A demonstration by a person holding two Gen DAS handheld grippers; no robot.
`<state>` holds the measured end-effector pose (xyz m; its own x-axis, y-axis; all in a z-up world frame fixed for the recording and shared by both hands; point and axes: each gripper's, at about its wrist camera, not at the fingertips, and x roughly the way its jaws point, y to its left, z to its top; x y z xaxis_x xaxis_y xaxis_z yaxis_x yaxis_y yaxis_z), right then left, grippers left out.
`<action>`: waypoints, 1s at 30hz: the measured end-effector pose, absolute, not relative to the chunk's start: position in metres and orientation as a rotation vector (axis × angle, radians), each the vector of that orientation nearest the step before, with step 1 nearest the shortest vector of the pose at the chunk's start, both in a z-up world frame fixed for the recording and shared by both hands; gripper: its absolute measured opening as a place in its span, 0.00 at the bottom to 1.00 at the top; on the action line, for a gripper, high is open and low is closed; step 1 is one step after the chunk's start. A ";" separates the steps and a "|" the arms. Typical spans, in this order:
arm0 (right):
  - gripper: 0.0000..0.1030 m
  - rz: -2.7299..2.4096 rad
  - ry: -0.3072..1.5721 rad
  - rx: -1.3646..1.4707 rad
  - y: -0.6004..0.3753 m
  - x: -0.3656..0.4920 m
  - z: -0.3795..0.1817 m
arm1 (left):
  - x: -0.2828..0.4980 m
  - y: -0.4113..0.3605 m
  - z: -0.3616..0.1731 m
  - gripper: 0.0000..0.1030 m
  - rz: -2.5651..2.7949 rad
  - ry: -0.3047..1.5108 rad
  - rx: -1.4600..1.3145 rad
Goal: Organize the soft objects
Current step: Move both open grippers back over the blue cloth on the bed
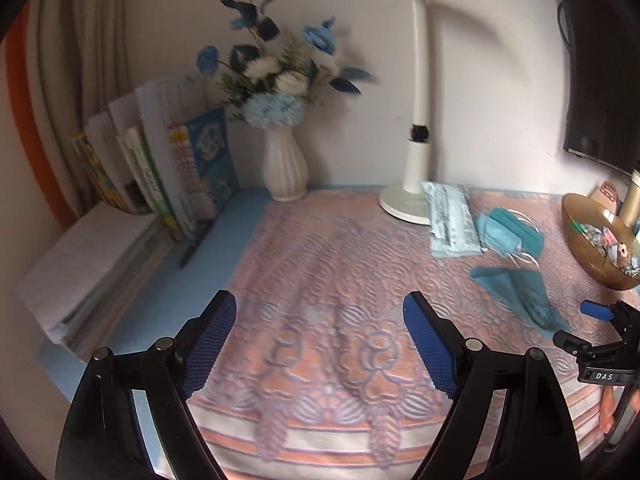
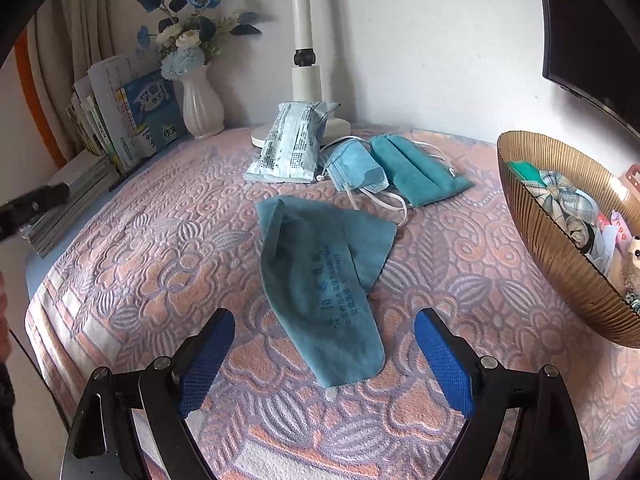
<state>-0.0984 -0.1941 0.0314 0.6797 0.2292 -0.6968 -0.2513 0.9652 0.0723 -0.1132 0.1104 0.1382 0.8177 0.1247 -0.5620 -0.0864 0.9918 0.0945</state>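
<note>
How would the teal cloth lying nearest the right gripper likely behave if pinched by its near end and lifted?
The teal cloth lies flat with a folded-over edge, so it probably hangs limp rather than holding shape. It looks thin, likely very light. One corner lies close to the mask ear loops; it might drag them along. The right gripper stands open, the cloth's near end between its fingers.

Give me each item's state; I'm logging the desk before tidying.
teal cloth: crumpled flat on the table cover, loose.
light blue mask: folded, lying against the teal mask.
teal mask: folded, lying flat.
mask packet: lying down, leaning on the lamp base.
gold bowl: filled with small items.
left gripper: open, empty.
right gripper: open, empty.
</note>
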 end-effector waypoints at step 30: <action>0.88 0.224 0.815 -0.065 -0.193 -0.092 0.027 | -0.046 0.033 0.024 0.82 -0.115 0.842 -0.107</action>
